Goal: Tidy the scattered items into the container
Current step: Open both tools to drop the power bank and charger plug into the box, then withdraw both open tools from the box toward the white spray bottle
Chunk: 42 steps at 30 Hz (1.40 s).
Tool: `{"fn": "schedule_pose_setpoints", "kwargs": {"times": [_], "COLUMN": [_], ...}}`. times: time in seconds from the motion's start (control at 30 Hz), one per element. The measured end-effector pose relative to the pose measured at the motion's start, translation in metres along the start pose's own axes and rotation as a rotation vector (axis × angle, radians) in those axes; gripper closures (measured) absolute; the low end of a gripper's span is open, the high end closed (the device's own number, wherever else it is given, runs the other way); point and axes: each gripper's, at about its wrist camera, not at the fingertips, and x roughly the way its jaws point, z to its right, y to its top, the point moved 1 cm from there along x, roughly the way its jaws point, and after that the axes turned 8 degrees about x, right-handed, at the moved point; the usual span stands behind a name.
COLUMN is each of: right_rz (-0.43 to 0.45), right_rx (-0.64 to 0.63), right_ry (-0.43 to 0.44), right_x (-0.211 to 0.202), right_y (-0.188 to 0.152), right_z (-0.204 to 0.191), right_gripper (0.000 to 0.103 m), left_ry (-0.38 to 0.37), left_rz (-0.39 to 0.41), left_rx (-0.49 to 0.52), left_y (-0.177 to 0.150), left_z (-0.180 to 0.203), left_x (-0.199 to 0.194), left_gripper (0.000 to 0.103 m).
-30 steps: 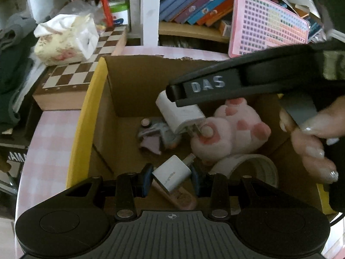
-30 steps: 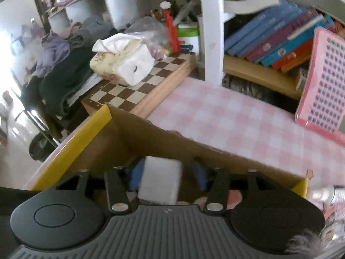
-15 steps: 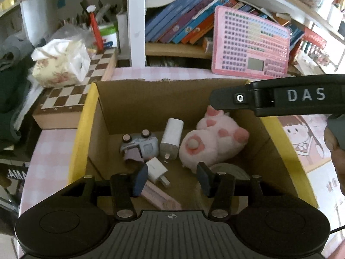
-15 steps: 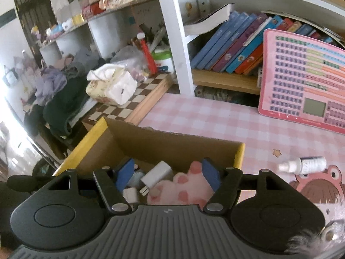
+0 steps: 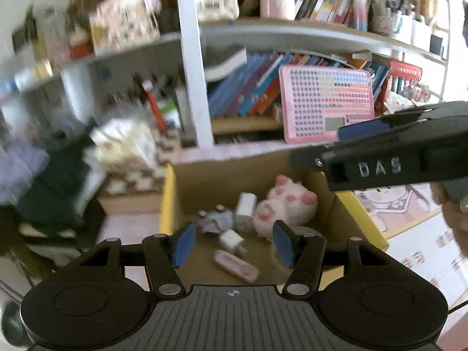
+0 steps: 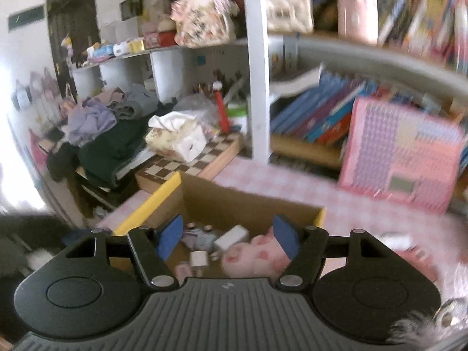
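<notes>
A cardboard box with yellow-taped rims (image 5: 166, 201) (image 6: 158, 196) stands on the pink checked table. Inside lie a pink plush toy (image 5: 286, 207) (image 6: 254, 256), a large white charger (image 5: 245, 204) (image 6: 231, 238), a small white charger (image 5: 231, 238) (image 6: 199, 259), a grey-purple toy (image 5: 215, 220) (image 6: 200, 235) and a flat pink item (image 5: 237, 266). My left gripper (image 5: 232, 244) is open and empty, raised above the box's near side. My right gripper (image 6: 228, 238) is open and empty above the box; its side also shows in the left wrist view (image 5: 380, 158).
A chessboard box (image 6: 190, 166) with a tissue pack (image 6: 175, 140) stands left of the box. A pink keyboard toy (image 5: 326, 105) (image 6: 403, 158) leans on the bookshelf behind. A white shelf post (image 6: 259, 87) rises behind the box. Clothes pile at far left.
Both grippers let go of their white chargers, which now lie in the box. Both opened, rose and pulled back from the box.
</notes>
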Motion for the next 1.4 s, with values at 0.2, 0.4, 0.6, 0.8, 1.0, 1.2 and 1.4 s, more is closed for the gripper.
{"fn": "schedule_pose_setpoints", "kwargs": {"times": [0.2, 0.4, 0.6, 0.8, 1.0, 1.2, 1.4], "right_rz": [0.062, 0.11, 0.101, 0.031, -0.059, -0.131, -0.168], "right_rx": [-0.02, 0.032, 0.12, 0.141, 0.149, 0.151, 0.142], "right_ry": [-0.044, -0.115, -0.166, -0.179, -0.168, -0.15, -0.138], "right_x": [-0.045, -0.084, -0.112, -0.126, -0.13, -0.134, -0.139], "right_y": [-0.023, -0.051, -0.08, -0.117, -0.152, -0.177, -0.19], "right_z": [-0.008, -0.008, -0.003, -0.011, -0.022, -0.031, -0.038], "right_gripper": [0.036, 0.036, 0.036, 0.035, 0.035, 0.035, 0.034], "left_ry": [0.044, 0.068, 0.054, 0.011, -0.019, -0.033, -0.04], "left_rz": [0.049, 0.041, 0.037, 0.015, -0.035, -0.084, -0.113], "left_rx": [0.016, -0.035, -0.052, -0.062, -0.083, -0.115, -0.137], "left_y": [-0.016, -0.04, -0.061, -0.082, -0.108, -0.128, -0.141], "left_z": [0.001, -0.007, -0.002, 0.011, 0.024, 0.034, 0.038], "left_x": [-0.043, -0.071, -0.091, -0.103, -0.109, -0.114, -0.119], "left_gripper": [0.024, 0.024, 0.023, 0.02, 0.018, 0.018, 0.018]}}
